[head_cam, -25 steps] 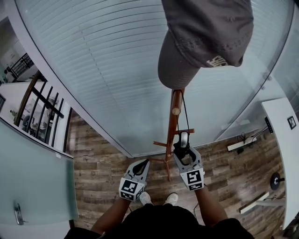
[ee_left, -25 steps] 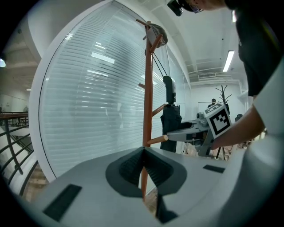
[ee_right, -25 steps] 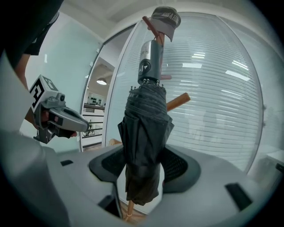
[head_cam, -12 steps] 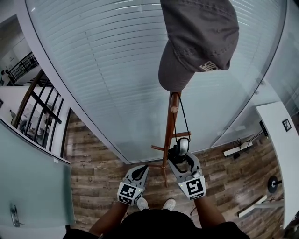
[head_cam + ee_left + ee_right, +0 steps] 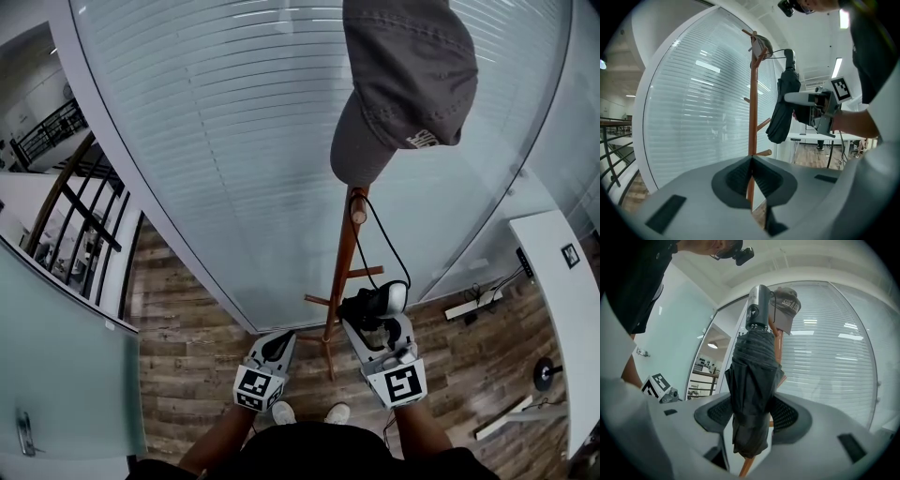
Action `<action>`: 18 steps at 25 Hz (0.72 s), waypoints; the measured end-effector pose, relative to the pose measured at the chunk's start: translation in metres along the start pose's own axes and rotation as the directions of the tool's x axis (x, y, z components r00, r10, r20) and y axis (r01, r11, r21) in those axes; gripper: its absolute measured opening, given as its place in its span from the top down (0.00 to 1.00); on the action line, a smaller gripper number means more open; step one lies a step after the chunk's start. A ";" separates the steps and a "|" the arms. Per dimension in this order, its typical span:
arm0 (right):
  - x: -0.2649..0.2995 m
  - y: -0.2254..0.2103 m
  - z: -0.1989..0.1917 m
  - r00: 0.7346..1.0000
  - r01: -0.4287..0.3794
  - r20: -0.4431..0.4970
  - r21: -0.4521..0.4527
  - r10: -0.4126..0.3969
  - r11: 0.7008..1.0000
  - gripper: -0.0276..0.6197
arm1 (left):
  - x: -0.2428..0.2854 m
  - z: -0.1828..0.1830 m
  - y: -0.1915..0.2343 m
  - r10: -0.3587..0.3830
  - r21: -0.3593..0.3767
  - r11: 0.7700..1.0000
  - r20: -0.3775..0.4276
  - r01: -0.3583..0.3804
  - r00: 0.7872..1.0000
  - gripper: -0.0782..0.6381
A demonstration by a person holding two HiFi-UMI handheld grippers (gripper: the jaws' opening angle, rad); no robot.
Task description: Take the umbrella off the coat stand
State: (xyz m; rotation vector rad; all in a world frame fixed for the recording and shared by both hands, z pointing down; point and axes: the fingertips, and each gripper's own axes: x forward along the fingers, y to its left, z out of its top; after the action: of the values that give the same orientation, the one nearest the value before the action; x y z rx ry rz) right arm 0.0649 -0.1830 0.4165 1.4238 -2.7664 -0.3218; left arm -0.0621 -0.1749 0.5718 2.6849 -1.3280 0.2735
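Gripping folded black umbrella (image 5: 750,380) upright, right gripper (image 5: 374,311) held it just beside coat stand (image 5: 343,267), cord running to upper peg; left gripper (image 5: 277,345) sat lower, jaws together, empty.

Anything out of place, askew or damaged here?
Nothing damaged or spilled. The folded umbrella, clamped in the right gripper, is tethered by its strap to the coat stand's upper peg; the grey cap sits on top.

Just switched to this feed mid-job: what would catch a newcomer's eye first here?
The folded black umbrella, clamped upright in the right gripper, with its strap looped over a peg high on the wooden coat stand. Next, the grey cap on the stand's top. The left gripper is shut and empty, lower left.
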 end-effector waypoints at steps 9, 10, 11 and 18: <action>-0.010 0.008 0.054 0.995 -0.001 0.103 0.008 0.000 1.000 0.58 | -0.005 0.010 -0.003 -0.005 0.005 1.000 0.031 0.005 1.000 0.87; -0.011 0.009 0.059 0.994 -0.002 0.113 0.006 0.001 1.000 0.58 | -0.006 0.011 -0.003 -0.005 0.004 1.000 0.032 0.005 0.999 0.87; -0.012 0.010 0.064 0.992 -0.002 0.122 0.003 0.001 1.000 0.58 | -0.006 0.011 -0.004 -0.005 0.003 1.000 0.034 0.005 0.999 0.87; -0.021 0.009 0.084 0.987 0.014 0.157 0.002 -0.014 1.000 0.58 | -0.009 0.017 -0.009 -0.015 -0.004 1.000 0.047 0.015 0.999 0.87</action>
State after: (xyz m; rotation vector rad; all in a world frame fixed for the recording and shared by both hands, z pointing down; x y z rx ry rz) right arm 0.0613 -0.1463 0.3375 1.4799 -2.8801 -0.4522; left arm -0.0584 -0.1661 0.5525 2.7121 -1.3191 0.2068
